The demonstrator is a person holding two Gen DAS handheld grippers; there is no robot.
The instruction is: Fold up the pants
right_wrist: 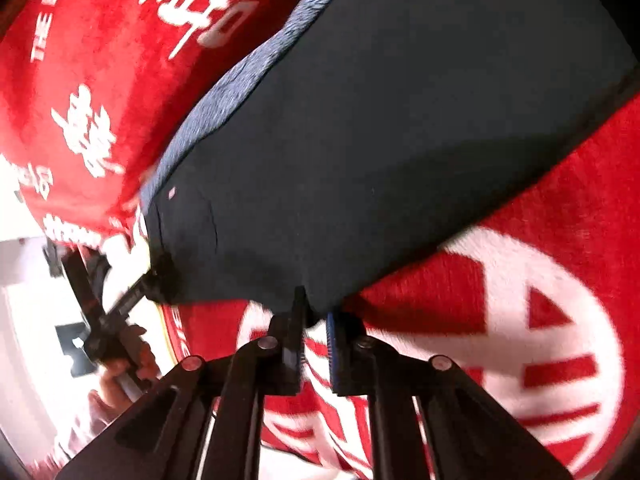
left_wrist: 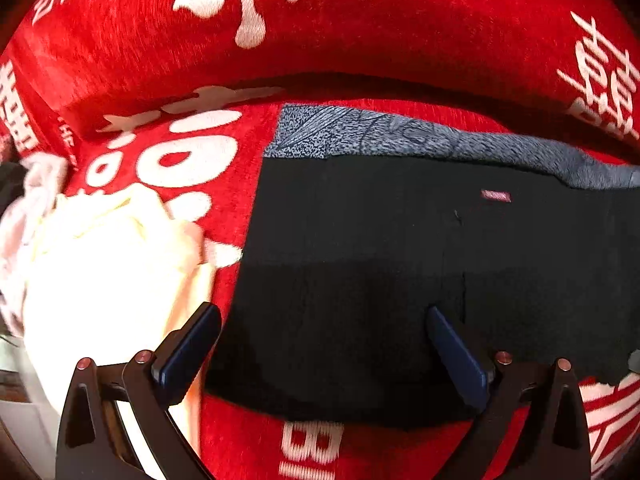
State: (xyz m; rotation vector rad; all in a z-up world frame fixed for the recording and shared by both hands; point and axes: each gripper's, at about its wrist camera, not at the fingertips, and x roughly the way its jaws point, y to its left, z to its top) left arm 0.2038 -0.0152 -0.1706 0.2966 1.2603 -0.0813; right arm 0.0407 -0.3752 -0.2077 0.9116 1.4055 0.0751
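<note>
The black pants point(left_wrist: 400, 264) lay flat on a red blanket point(left_wrist: 160, 60) printed with white characters, folded into a broad dark slab with a small pink label point(left_wrist: 496, 196) on the upper layer. From the left wrist view the pants filled the space ahead of and between the fingers, their near edge running just below the fingertips. A grey-blue speckled garment point(left_wrist: 360, 132) lay beyond the pants, past their far edge, partly under them.

The left gripper point(left_wrist: 322, 320) stood with its jaws spread as wide as they went, one blue-padded finger point(left_wrist: 188, 344) off the left edge of the pants over the blanket, the other on or just above the black cloth. Nothing was clamped between them.

The right gripper point(right_wrist: 316, 308) had its jaws drawn close together at the near edge of the pants point(right_wrist: 360, 140). A tip of the black cloth dipped into the narrow gap between the fingers point(right_wrist: 294, 320); whether the pads actually pinched it I could not tell, since the picture was blurred there. In this view the left gripper point(right_wrist: 132, 296) showed to the left of the fingers, at the pants' corner, with a hand point(right_wrist: 124, 368) gripping its handle.

To the left of the left fingers a heap of pale cream clothes point(left_wrist: 100, 264) lay on the blanket, near the pants but apart from them.
</note>
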